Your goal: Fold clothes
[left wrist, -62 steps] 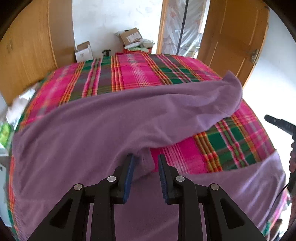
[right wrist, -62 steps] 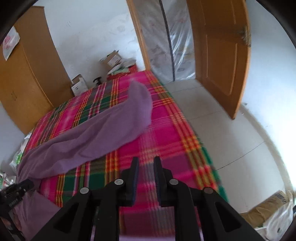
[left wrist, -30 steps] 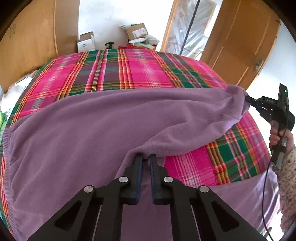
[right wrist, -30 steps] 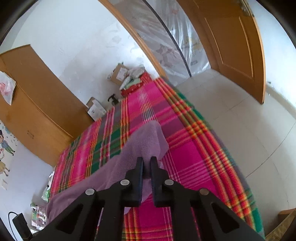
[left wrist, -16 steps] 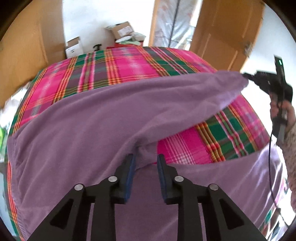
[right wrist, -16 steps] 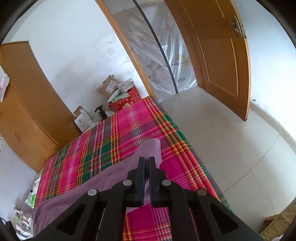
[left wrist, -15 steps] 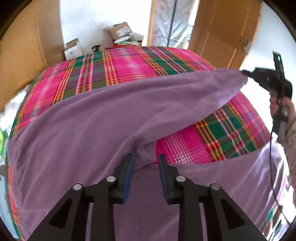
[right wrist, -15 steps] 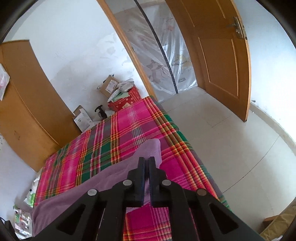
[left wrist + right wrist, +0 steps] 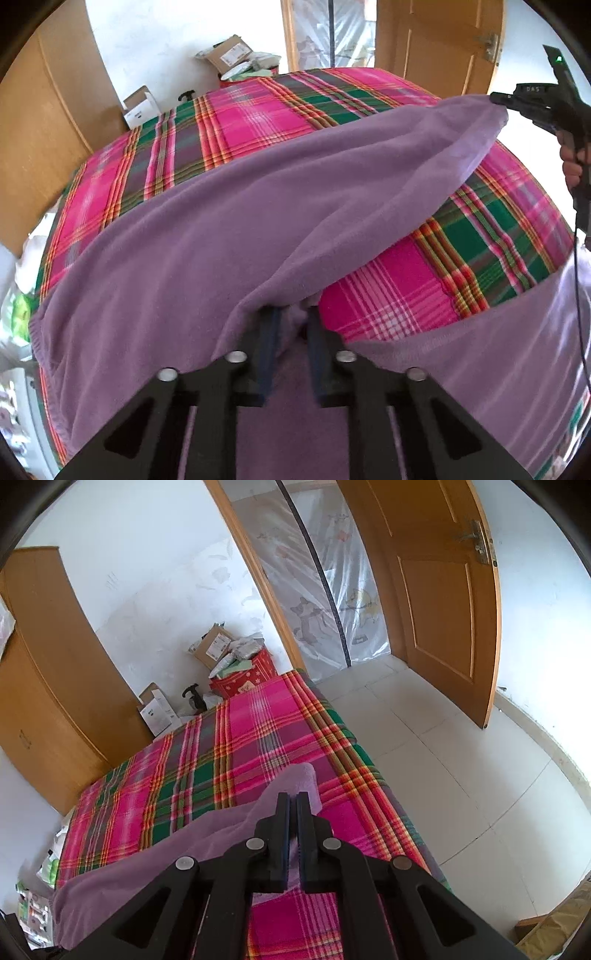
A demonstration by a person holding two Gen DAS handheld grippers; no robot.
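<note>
The left gripper (image 9: 290, 321) has its jaws closing, with a bunched fold of the purple garment (image 9: 229, 236) between the blue pads; a visible gap remains on either side of the cloth, so the pads do not yet press it. The right gripper (image 9: 293, 805) has its jaws together, clamped on the far tip of the same garment (image 9: 295, 779), which pokes out just beyond the fingertips. In the left wrist view that gripper (image 9: 496, 99) appears at the upper right, gripped by a hand (image 9: 574, 162), with the cloth's corner pulled up to it.

From the left jaws the garment spreads wide, covering the near and left part of the bed and rising in a long sleeve-like band toward the right gripper. Another part of it lies at the lower right of the left view, along the bed's near edge.

Beneath it is a plaid bedspread (image 9: 258, 110) in pink, green and orange, bare across the far half and in a patch between the two stretches of purple.

Beyond the bed's far end stand cardboard boxes (image 9: 212, 646) and a red box (image 9: 243, 683) against a white wall. A wooden wardrobe (image 9: 48, 686) fills the left side. To the right, a doorway hung with clear plastic sheeting (image 9: 325, 602), an open wooden door (image 9: 439, 605), and pale floor tiles (image 9: 443, 775).
</note>
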